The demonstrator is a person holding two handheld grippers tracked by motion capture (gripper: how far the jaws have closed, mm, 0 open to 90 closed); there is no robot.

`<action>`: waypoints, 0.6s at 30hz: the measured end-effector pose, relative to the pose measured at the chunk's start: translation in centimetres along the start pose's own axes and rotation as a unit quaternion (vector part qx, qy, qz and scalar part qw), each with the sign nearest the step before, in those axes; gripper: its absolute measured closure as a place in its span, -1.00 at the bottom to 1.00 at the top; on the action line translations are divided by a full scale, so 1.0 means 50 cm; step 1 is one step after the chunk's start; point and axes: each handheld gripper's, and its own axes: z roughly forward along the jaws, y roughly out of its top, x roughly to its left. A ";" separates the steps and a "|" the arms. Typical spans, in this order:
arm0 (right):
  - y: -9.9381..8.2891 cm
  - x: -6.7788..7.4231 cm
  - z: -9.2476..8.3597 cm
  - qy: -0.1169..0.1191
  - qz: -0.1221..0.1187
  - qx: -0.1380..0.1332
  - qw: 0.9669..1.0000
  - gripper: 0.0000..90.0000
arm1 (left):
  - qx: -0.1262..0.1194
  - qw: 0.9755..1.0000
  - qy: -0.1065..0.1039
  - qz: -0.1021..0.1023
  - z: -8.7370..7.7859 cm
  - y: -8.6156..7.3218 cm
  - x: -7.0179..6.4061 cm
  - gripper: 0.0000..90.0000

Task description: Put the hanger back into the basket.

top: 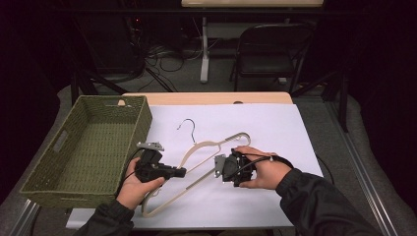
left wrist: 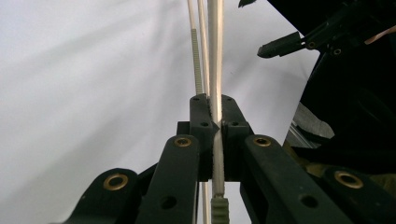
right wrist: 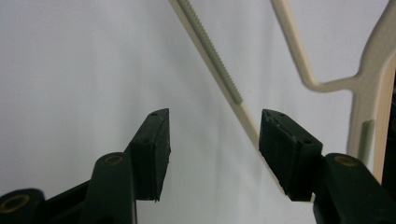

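From the high view, we saw the cream hanger (top: 206, 155) lying flat on the white table cover (top: 275, 128), between the two hands, with its dark wire hook (top: 188, 127) pointing away from us and a woven basket (top: 88, 142) standing beyond the left gripper (top: 183, 172). We judged the hanger light and stiff, smooth enough to slip, with thin arms that could flex; the ribbed strips along its lower bar looked to us the surest places to take hold. The left gripper had that bar near the low end of the hanger, and the right gripper (top: 217, 166) sat just short of the bar's middle. In the left gripper view, we found the jaws clamped tight on the pale bar (left wrist: 215, 84), which ran straight up between them, a ribbed strip (left wrist: 198, 60) just beside it. In the right gripper view, we saw the jaws standing well apart with nothing between them; the bar (right wrist: 212, 53) crossed just ahead of the right-hand pad (right wrist: 280, 149), whether touching it we could not tell.
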 end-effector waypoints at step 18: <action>-0.017 -0.005 0.003 0.004 0.032 0.007 0.999 -0.07 | -0.018 0.999 0.050 -0.002 -0.054 0.005 -0.030 0.93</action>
